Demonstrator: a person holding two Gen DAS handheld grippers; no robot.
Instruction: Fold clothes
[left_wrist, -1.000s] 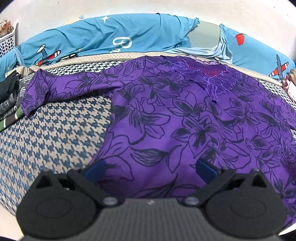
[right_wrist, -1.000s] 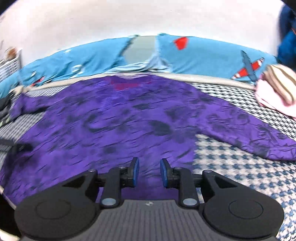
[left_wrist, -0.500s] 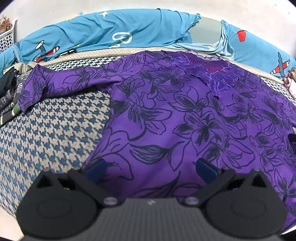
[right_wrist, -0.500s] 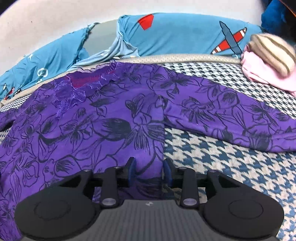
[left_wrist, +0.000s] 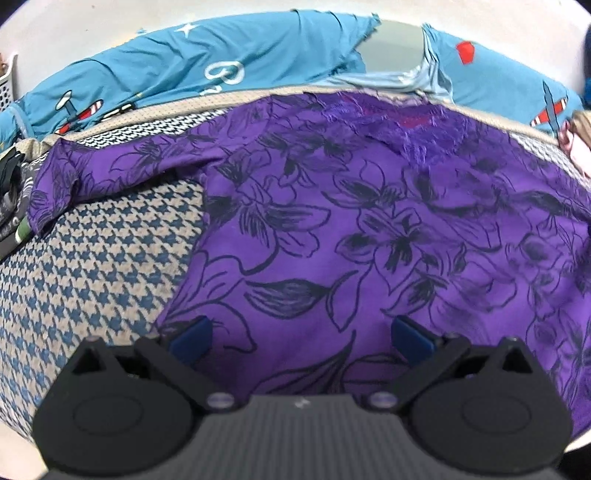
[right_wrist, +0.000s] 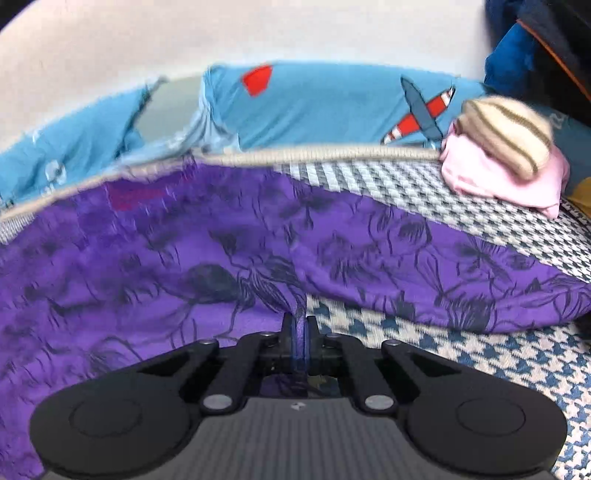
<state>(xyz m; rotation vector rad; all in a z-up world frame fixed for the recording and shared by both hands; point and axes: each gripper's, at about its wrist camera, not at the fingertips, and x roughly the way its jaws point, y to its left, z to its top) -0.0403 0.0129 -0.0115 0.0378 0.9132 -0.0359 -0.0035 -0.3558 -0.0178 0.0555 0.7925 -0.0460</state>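
The purple floral top lies spread face-up on the houndstooth bed cover, neckline toward the blue aeroplane-print bedding at the far edge, both sleeves stretched out to either side. Nothing is doubled over yet in either view, so the top lies flat and open.

The right gripper is pressed together on the top's side edge, just below the underarm, and a small ridge of purple cloth rises up between the pads. That reads as the start of a side fold. The right sleeve trails away over the cover, toward the pink and striped bundle near the far corner.

The left gripper hovers with its fingers spread wide above the top's lower left part, near the hem, gripping nothing.

To do this fold well, the right pinch wants both layers of the edge, not only the upper one; the view is too blurred to tell which it has. A low, even carry across the body would keep the slippery-looking fabric from bunching, and the sleeve should follow without twisting. The left gripper could steady the hem.
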